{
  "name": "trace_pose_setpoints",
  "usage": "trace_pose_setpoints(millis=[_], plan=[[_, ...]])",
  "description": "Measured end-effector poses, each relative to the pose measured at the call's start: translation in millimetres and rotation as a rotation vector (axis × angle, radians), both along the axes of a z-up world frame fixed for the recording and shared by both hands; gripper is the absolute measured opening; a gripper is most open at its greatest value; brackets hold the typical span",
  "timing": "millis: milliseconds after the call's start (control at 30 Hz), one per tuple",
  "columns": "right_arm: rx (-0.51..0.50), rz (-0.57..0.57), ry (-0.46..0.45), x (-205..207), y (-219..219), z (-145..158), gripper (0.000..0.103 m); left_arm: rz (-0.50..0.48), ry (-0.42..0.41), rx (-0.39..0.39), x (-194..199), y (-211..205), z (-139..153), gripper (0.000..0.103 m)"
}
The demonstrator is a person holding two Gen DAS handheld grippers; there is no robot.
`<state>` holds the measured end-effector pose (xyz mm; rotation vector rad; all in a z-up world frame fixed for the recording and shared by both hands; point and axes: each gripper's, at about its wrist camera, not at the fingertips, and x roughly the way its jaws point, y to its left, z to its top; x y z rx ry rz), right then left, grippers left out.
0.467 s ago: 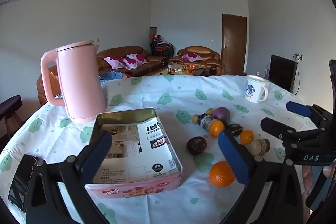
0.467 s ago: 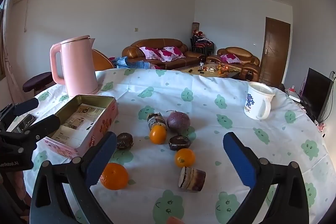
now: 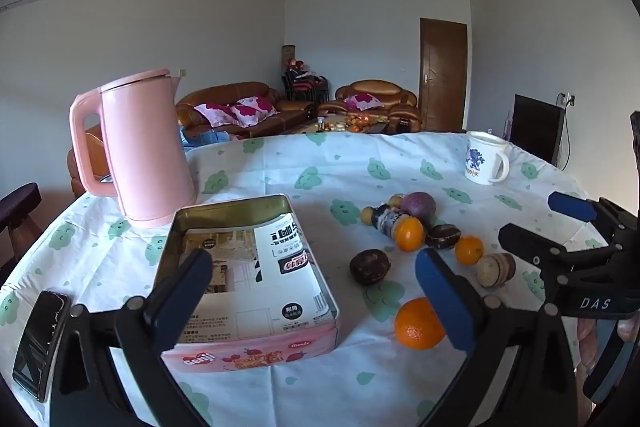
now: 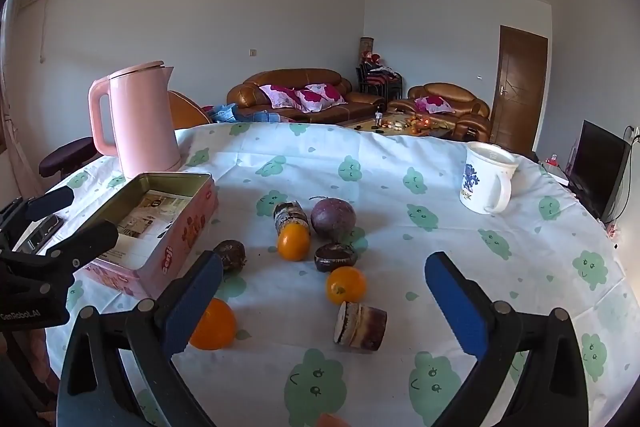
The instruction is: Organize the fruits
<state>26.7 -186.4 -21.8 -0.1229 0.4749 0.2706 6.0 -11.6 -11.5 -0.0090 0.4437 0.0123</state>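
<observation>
Table [image 4: 400, 163], round, cloud-print cloth: I am hovering both grippers over its near edge.

Tin [image 3: 248, 267], open, paper-lined, nothing else in it: I am taking it as the likely home for the fruit. It is sitting right ahead of my left gripper [image 3: 312, 291], left of the fruit; my right is seeing it off to the left [image 4: 160, 227].

Fruit: scattered in a loose group right of the tin. Big orange [image 4: 212, 325] is lying closest to me, just beside the tin's near corner. From my left it is showing at the inner side of the right finger [image 3: 418, 323]; from my right gripper [image 4: 320, 303] it is peeking from behind the left finger. Roughly round, so no long axis to line up with.

Smaller ones farther back: two small oranges [image 4: 346, 285] [image 4: 294, 241], a purple fruit [image 4: 333, 218], dark wrinkled fruits [image 4: 230, 254] [image 4: 335, 257].

Both grippers: I am holding the jaws spread wide, nothing in either.

Judgement: neither side is clearly nearer the big orange; left has the shorter carry to the tin.
</observation>
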Motion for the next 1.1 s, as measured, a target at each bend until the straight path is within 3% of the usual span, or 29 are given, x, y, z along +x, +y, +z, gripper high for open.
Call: trace_pose_setpoints(millis=[1100], plan=[[-0.001,-0.028,-0.005,-7.0,-3.6,8.2,0.102,0.001,-0.002,0.001,-1.0,-1.2,-2.5,0.103]])
